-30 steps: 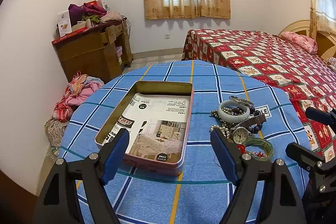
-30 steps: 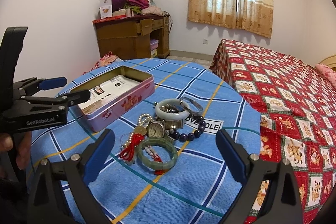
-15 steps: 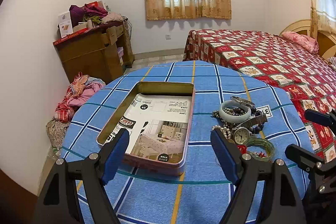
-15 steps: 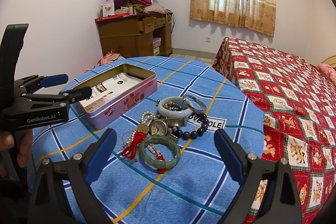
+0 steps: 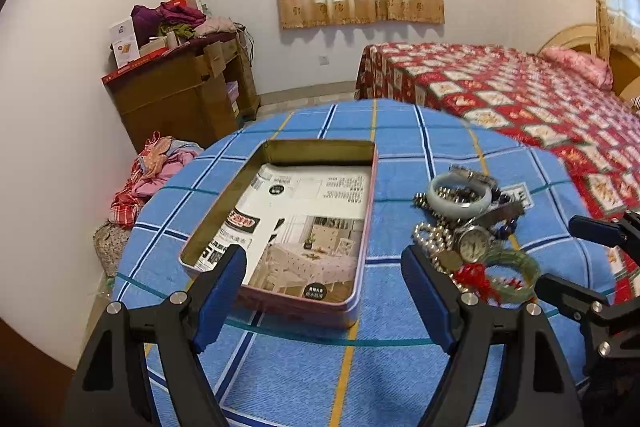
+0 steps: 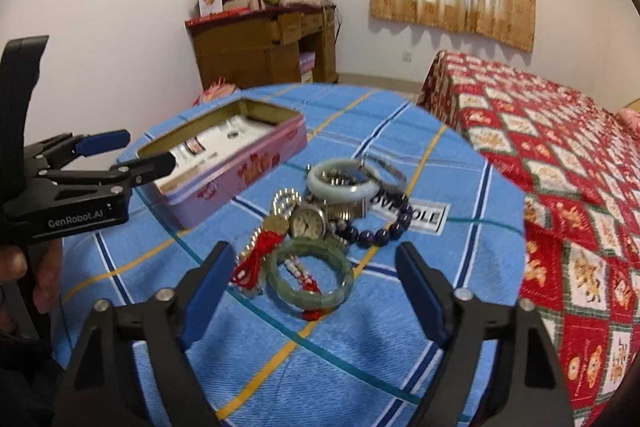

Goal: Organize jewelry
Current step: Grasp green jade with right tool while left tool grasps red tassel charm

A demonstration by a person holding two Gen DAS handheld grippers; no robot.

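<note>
An open pink tin box lined with a printed paper sits on the round blue checked table; it also shows in the right wrist view. A jewelry pile lies to its right: a green jade bangle, a pale bangle, a wristwatch, dark beads, pearls and a red tassel. My left gripper is open and empty before the box. My right gripper is open and empty just short of the green bangle.
A bed with a red patterned cover stands right of the table. A wooden desk piled with clothes stands at the back left, with more clothes on the floor. The table edge curves close on all sides.
My right gripper has moved forward and down toward the jewelry pile. My left gripper has drawn slightly closer to the box. Both stay open.
</note>
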